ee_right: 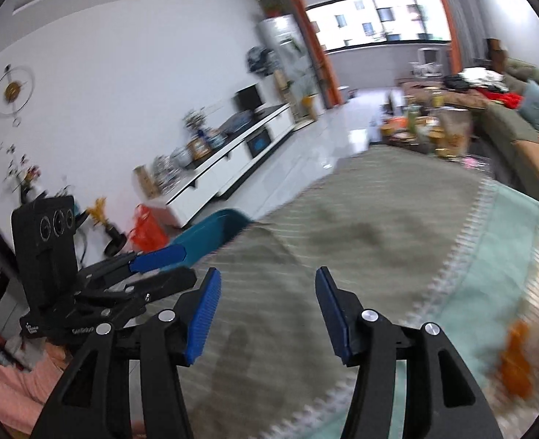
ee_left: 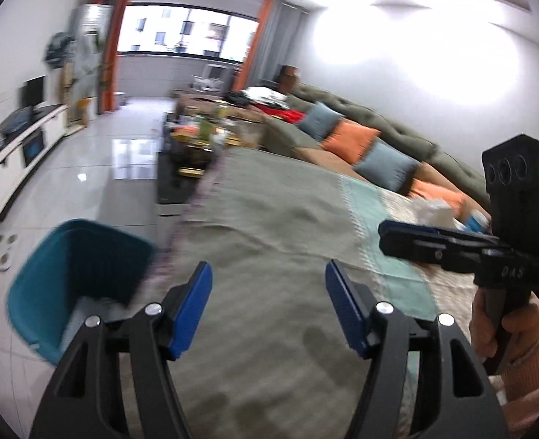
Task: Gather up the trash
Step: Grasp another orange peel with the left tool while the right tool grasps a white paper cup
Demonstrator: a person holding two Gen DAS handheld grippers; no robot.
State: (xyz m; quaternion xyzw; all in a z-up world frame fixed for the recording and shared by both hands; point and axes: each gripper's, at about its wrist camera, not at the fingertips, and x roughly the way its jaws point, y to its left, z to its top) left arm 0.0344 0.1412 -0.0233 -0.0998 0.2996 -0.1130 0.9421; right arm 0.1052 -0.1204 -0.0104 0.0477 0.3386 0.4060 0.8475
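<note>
- Left gripper [ee_left: 267, 307]: black frame with blue ribbed pads, jaws spread, nothing between them. It hangs above the grey-green striped cloth [ee_left: 269, 219] covering the work surface.
- Right gripper [ee_right: 267, 314]: same build, jaws likewise spread and empty, also over the cloth. In the left wrist view it shows at the right edge, held by a hand [ee_left: 503, 333] in a pink sleeve.
- Teal plastic waste bin [ee_left: 75, 285]: stands on the tiled floor just beside the cloth's left edge, below the left gripper. Something pale lies in its bottom; too blurred to identify.
- Remaining trash, as judged: a pale crumpled mass [ee_left: 434, 210] lies on the cloth's far right part, just beyond the right gripper's tips in the left wrist view. A blurred orange object [ee_right: 514, 362] lies on the light part of the cloth at the right of the right wrist view. Neither can be identified for certain.
- Step in hand, as judged: both tools are empty, so the next pick-up is due.
- Recommendation: steady the hands first, since both views are smeared. Send the right gripper to the nearer right-side item, jaws wide and straddling it, pads low against the cloth, and close only on the item so the fabric is not pinched and dragged.
- Risk: light crumpled material may slip; grip across its bulk.
</note>
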